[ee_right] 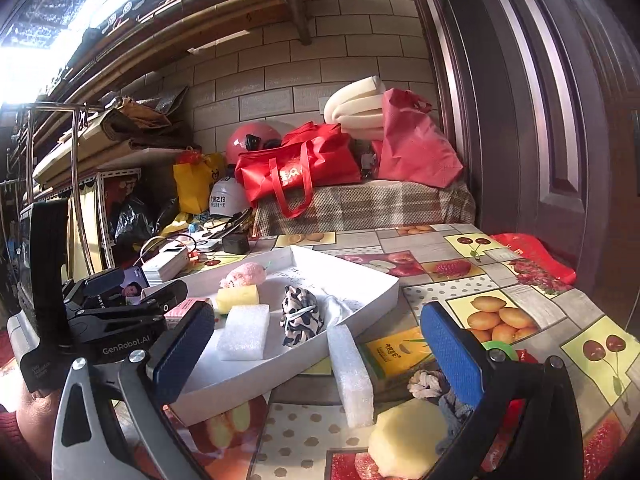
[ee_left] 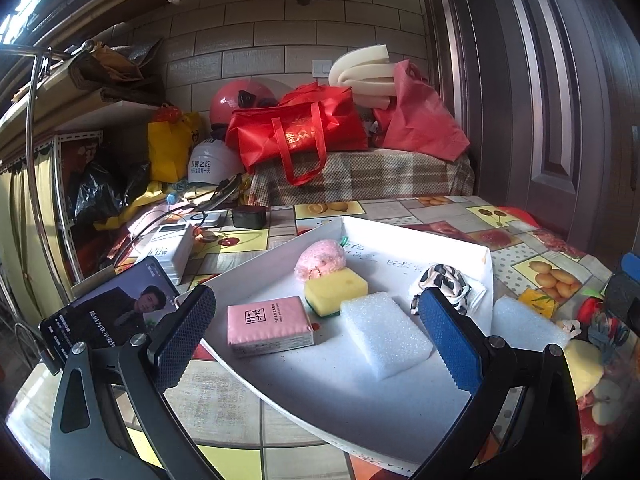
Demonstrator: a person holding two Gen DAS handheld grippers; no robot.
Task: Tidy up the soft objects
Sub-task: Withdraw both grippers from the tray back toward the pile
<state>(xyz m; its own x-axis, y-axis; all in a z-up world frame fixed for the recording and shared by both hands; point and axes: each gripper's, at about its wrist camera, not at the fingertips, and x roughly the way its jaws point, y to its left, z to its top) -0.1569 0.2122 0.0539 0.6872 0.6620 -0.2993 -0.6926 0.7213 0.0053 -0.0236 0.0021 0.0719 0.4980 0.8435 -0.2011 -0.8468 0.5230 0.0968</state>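
On the far left of the table [ee_left: 236, 408], covered with a fruit-pattern oilcloth: a dark phone with a lit screen [ee_left: 108, 312], leaning just beside the shallow white cardboard tray [ee_left: 416, 236].

Left hand-held gripper [ee_left: 320, 324]: wide open, nothing between the black pad and the blue pad, hovering over the near part of the tray.

Inside the tray, from left to right:
- pink rectangular tissue pack [ee_left: 269, 325], lying flat
- fluffy pink round plush [ee_left: 320, 259], at the back, touching the yellow sponge with green underside [ee_left: 335, 289] in front of it
- white rectangular foam block [ee_left: 385, 333], touching the sponge corner
- black-and-white patterned cloth bundle [ee_right: 300, 315], near the right wall of the tray

Outside the tray, on the right:
- second white foam block [ee_right: 352, 376], leaning against the tray wall
- small yellow pack with green print [ee_right: 400, 354], just beside it
- pale yellow soft lump [ee_right: 408, 438] at the near edge
- knotted grey-white rope piece [ee_right: 428, 385], behind the lump

Right hand-held gripper [ee_right: 320, 344]: also wide open and empty, above this group beside the tray.
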